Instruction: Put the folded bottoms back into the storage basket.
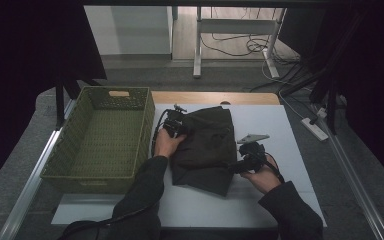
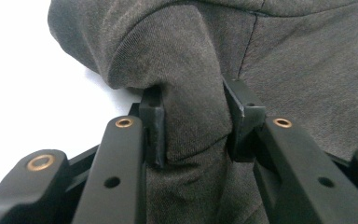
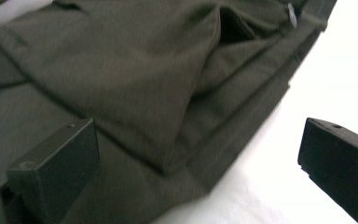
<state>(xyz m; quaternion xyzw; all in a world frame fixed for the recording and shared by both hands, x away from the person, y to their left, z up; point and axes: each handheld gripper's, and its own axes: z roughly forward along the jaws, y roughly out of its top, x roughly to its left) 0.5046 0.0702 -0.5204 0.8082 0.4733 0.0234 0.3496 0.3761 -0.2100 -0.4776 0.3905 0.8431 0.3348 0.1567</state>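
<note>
Stood at the table's left: a green basket point(image 1: 101, 137), beside the white mat point(image 1: 275, 130). Lay folded on the mat, just right of the basket: a dark garment point(image 1: 207, 145), its near edge toward the person. Gripped a bunched fold of the garment point(image 2: 200, 70) at its left edge: the left gripper point(image 1: 176, 125), jaws clenched on the cloth point(image 2: 193, 126). Rested at the garment's right near corner: the right gripper point(image 1: 237, 166), jaws released and spread wide, one over the cloth point(image 3: 121, 79), the other over bare mat point(image 3: 335, 60). Nothing pinched between them.
</note>
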